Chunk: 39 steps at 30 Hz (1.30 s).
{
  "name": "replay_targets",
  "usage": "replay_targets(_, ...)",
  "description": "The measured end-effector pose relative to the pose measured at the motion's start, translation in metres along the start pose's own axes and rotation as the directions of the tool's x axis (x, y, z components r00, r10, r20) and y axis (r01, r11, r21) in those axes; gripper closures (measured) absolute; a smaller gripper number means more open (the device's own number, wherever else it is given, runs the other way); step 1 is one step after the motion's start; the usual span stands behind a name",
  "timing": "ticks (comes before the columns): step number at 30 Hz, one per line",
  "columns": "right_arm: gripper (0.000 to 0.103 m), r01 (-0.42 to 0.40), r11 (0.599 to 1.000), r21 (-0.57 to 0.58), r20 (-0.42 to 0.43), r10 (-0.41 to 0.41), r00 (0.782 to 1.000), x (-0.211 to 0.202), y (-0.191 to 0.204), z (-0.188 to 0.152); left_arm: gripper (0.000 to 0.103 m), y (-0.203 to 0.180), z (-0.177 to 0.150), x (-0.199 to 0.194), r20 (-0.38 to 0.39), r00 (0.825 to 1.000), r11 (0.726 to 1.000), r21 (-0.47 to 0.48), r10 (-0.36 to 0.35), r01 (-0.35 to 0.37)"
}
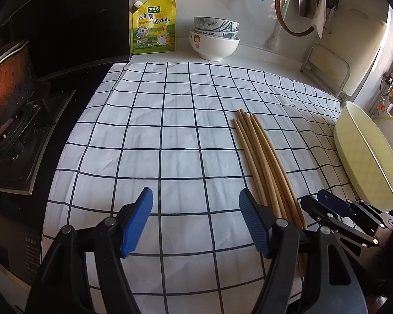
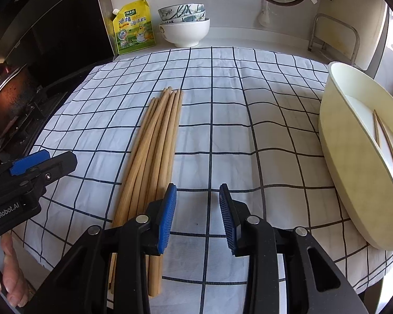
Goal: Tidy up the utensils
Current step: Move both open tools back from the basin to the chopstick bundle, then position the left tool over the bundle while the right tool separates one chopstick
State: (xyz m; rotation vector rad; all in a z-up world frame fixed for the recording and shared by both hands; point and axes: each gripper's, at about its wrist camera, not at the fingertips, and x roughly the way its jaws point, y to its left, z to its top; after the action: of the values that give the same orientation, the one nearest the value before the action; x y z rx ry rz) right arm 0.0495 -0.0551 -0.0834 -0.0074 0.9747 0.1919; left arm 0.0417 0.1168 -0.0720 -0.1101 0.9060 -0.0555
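- Checked cloth [image 2: 222, 130] over the tabletop: flat, fine to slide along.
- Cream oval tray [image 2: 353, 172], right of right gripper [image 2: 197, 217], two chopsticks already inside.
- Chopstick bundle [image 2: 154, 151] just left of right gripper: shift left, pinch a few near thick ends.
- Both spread, empty; left gripper [image 1: 196, 222] wider.

Two black handheld grippers with ribbed blue pads tilt steeply downward, side by side. The left gripper [image 1: 196, 223] has its jaws spread wide with nothing between them. The right gripper [image 2: 198, 217] has its jaws parted more narrowly, also gripping nothing. A person's bare fingers [image 2: 11, 274] wrap the left gripper's handle.
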Motion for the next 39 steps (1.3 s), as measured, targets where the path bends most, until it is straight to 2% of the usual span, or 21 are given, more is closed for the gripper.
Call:
replay_targets(20, 0.070, -0.026, 0.998, -0.050, 0.000, 0.026, 1.000, 0.004, 0.018, 0.004, 0.036, 0.007, -0.002, 0.008, -0.021, 1.000, 1.000, -0.016, 0.005, -0.005)
replay_targets(30, 0.070, 0.008, 0.999, -0.045, 0.004, -0.008, 1.000, 0.009, 0.011, 0.004, 0.036, -0.002, -0.004, 0.014, -0.035, 0.999, 1.000, 0.006, -0.002, 0.002)
replay_targets(39, 0.070, 0.035, 0.999, -0.006, 0.016, -0.035, 0.999, 0.007, -0.011, 0.002, 0.036, -0.015, -0.007, 0.020, -0.049, 0.999, 0.999, 0.038, -0.007, 0.009)
